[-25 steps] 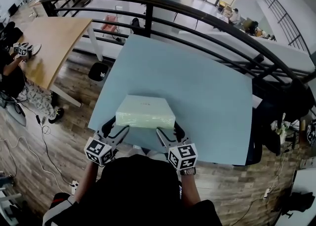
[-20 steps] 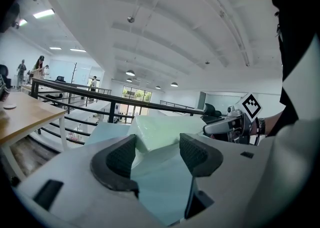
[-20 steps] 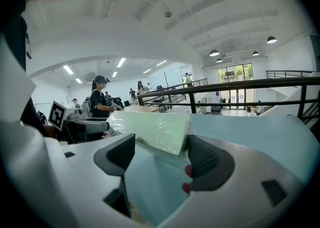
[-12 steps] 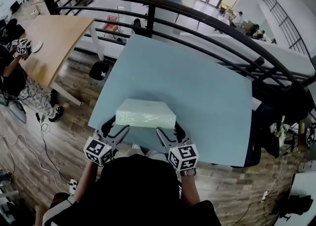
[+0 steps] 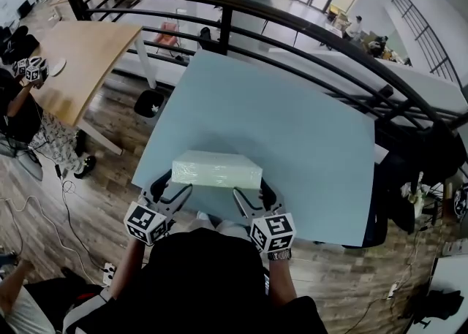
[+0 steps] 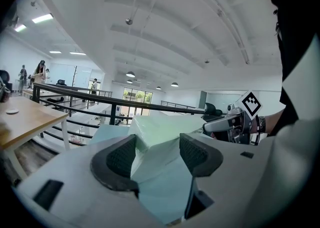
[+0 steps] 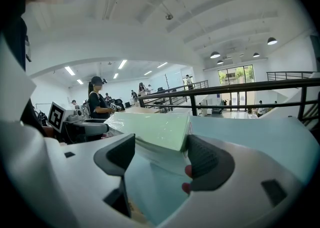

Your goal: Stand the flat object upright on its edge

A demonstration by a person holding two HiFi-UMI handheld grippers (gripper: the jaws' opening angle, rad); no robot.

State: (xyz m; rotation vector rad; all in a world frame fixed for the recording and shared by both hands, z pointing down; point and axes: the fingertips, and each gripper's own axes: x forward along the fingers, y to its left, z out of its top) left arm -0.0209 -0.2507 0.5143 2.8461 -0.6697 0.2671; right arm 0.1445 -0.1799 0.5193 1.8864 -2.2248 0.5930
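Sitting on a pale blue table [image 5: 292, 142], green box [image 5: 216, 169], left tongs [image 5: 172, 186] and right tongs [image 5: 253, 194] both wide, black railing [image 5: 292, 24] beyond

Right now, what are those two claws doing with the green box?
Left gripper open, right gripper open, both at the box's near edge. Box tilted, not yet upright. Nothing in the way on the table.

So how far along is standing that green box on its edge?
Done: left gripper and right gripper sit at the green box's near corners, fingers apart. In hand: its near edge looks raised off the table. Left: tip it fully upright onto its far edge.
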